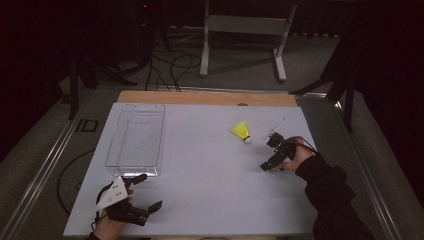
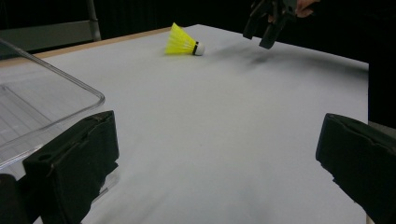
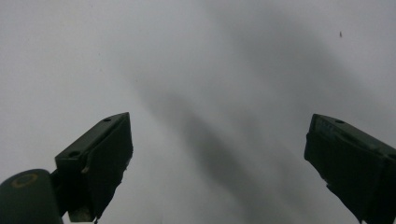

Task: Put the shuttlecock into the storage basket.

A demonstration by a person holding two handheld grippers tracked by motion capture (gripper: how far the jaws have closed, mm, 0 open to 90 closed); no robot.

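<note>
Left gripper [image 1: 150,191], lower left of the high view: jaws wide apart, empty | clear rectangular plastic tray [image 1: 113,145], just above it | yellow feathered shuttlecock with white cork tip [image 1: 241,131], right of centre on the white table sheet [image 1: 210,180] | right gripper [image 1: 270,152], just right of the shuttlecock: jaws spread, empty.

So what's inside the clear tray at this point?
Nothing that shows: the clear tray looks empty in the high view, with the white table visible through its floor. The yellow shuttlecock lies outside it. The left gripper view cuts off the tray's far end.
</note>
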